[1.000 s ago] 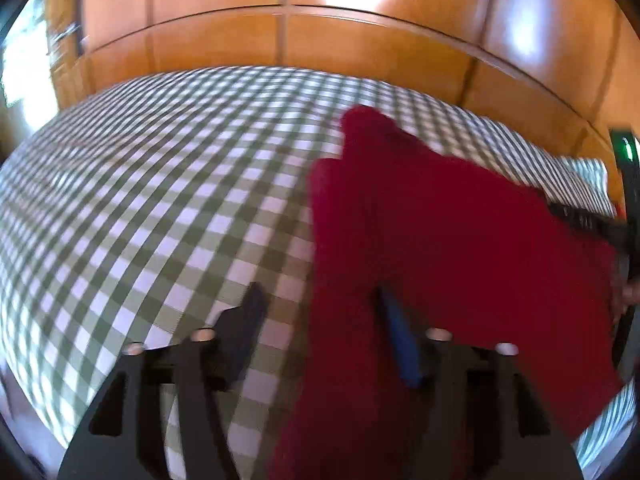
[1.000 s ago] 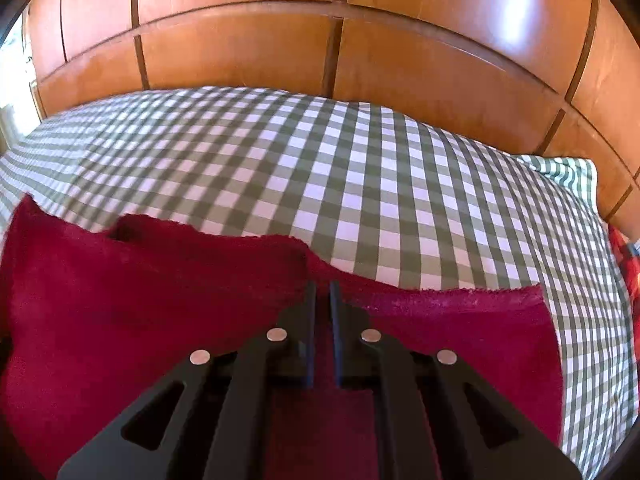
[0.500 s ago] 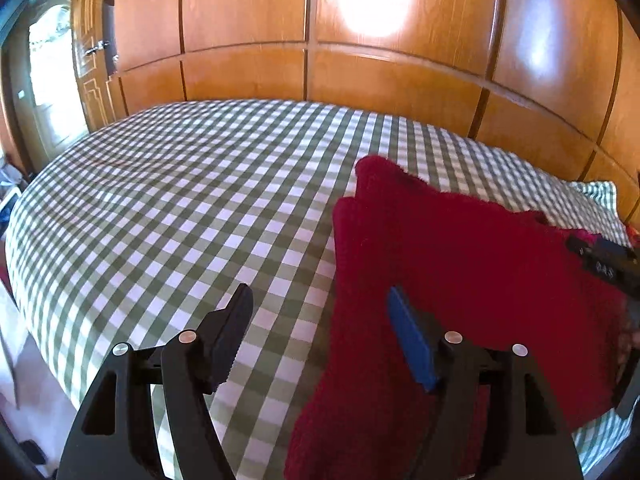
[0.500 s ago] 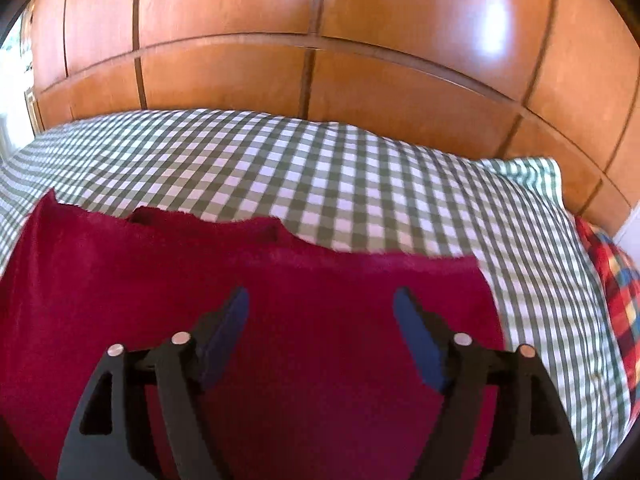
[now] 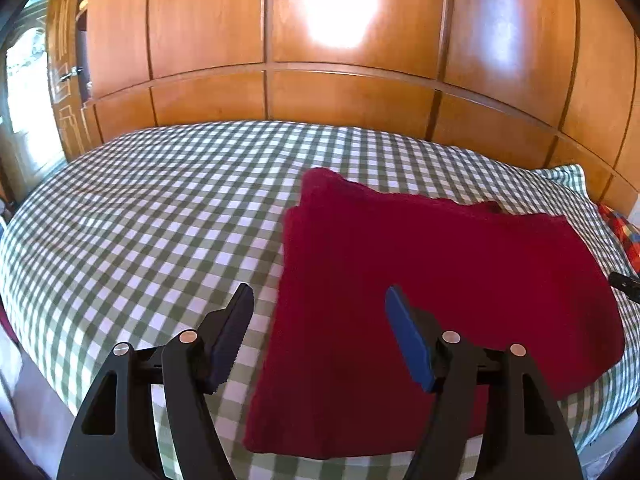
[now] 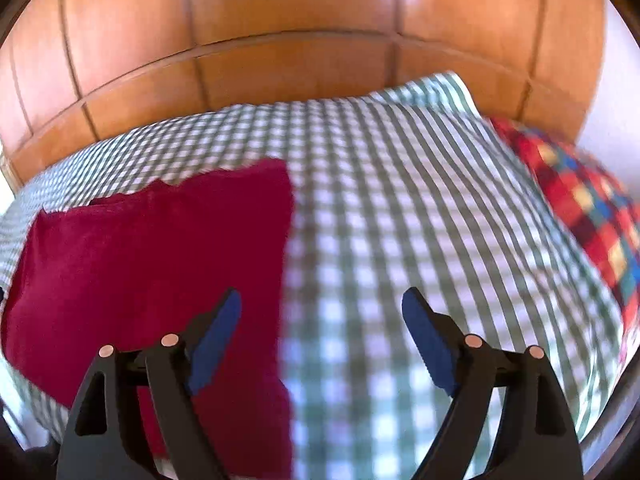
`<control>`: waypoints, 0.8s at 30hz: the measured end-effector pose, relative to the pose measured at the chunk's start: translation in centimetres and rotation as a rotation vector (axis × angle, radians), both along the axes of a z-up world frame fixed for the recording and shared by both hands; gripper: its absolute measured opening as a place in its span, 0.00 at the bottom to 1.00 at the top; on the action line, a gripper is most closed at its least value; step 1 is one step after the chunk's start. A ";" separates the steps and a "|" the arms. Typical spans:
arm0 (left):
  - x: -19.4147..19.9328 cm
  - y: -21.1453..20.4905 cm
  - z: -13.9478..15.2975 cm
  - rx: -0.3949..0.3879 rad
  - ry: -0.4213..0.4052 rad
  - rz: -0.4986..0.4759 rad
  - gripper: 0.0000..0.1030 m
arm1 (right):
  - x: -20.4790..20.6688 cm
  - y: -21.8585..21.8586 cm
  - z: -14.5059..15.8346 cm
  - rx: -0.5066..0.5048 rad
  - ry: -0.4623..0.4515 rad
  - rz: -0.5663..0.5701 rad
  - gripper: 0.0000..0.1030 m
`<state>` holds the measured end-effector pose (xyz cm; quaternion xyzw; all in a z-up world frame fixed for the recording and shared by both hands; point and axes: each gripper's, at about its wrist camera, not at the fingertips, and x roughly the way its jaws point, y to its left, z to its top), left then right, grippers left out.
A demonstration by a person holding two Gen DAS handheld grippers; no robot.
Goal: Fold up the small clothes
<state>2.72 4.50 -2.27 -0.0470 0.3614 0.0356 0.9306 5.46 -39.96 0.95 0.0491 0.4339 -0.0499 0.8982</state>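
Note:
A dark red garment [image 5: 432, 288] lies folded flat on the green-and-white checked bed cover [image 5: 152, 220]; it also shows in the right wrist view [image 6: 160, 248]. My left gripper [image 5: 320, 320] is open and empty, raised above the garment's left edge. My right gripper [image 6: 322, 320] is open and empty, raised above the garment's right edge and the bare cover [image 6: 400, 220]. A tip of the right gripper shows at the far right of the left wrist view [image 5: 624, 282].
A wooden panelled wall [image 5: 320, 60] stands behind the bed. A red, blue and yellow checked cloth [image 6: 580, 200] lies at the bed's right end. A door or window [image 5: 28, 92] is at the far left. The bed's near edge is just below the grippers.
The right gripper opened and let go of the garment, then swung right. The left gripper lifted and pulled back. The garment now lies flat on the bed.

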 end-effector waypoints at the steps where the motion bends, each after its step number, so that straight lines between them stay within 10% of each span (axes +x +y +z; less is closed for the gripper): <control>1: 0.1 -0.3 -0.1 -0.001 0.005 -0.011 0.66 | -0.5 -1.0 -0.3 0.039 0.011 -0.009 0.80; 14: 1.6 -2.9 -1.7 0.013 0.092 -0.137 0.66 | -3.7 -6.9 -3.9 0.641 0.042 -0.022 0.88; 24: 2.3 -1.4 -2.1 -0.093 0.139 -0.134 0.60 | 0.5 -4.5 -4.4 0.658 0.091 0.125 0.81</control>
